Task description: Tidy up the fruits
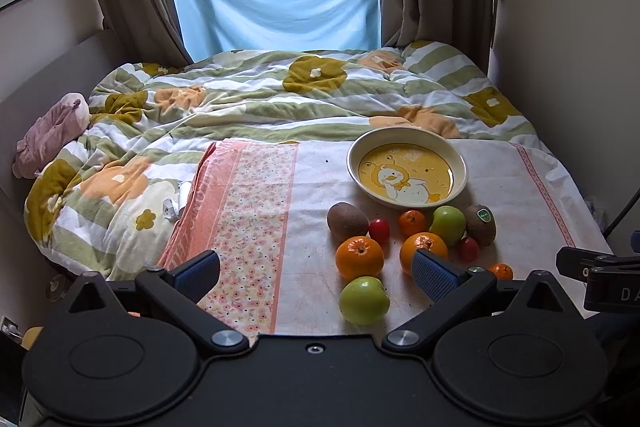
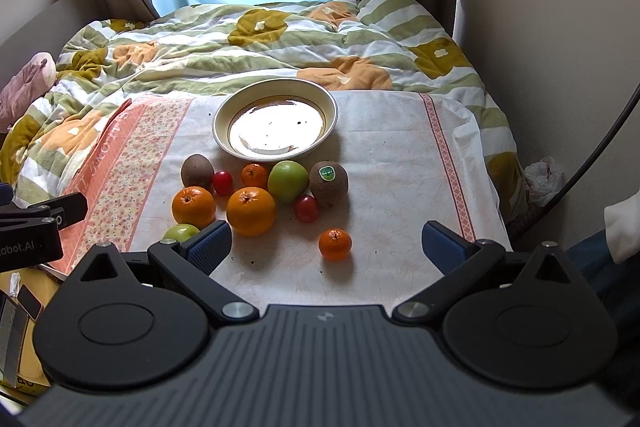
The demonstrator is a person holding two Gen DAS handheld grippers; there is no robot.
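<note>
A cream bowl (image 1: 458, 155) (image 2: 328, 107) with a yellow duck picture stands empty on the cloth. In front of it lie loose fruits: two kiwis (image 2: 329, 183) (image 2: 197, 171), two big oranges (image 2: 251, 211) (image 2: 193, 207), small mandarins (image 2: 335, 244) (image 2: 254, 175), two green apples (image 2: 287, 181) (image 1: 364, 300) and two red tomatoes (image 2: 307, 208) (image 2: 222, 182). My left gripper (image 1: 316, 273) is open and empty, just short of the fruits. My right gripper (image 2: 326, 247) is open and empty, with the near mandarin between its fingers' line.
The white and pink cloth (image 2: 392, 163) covers the near end of a bed with a rumpled flowered duvet (image 1: 256, 95). A pink plush (image 1: 52, 135) lies at the left. A wall runs close along the right. A cable (image 2: 600, 147) hangs at the right.
</note>
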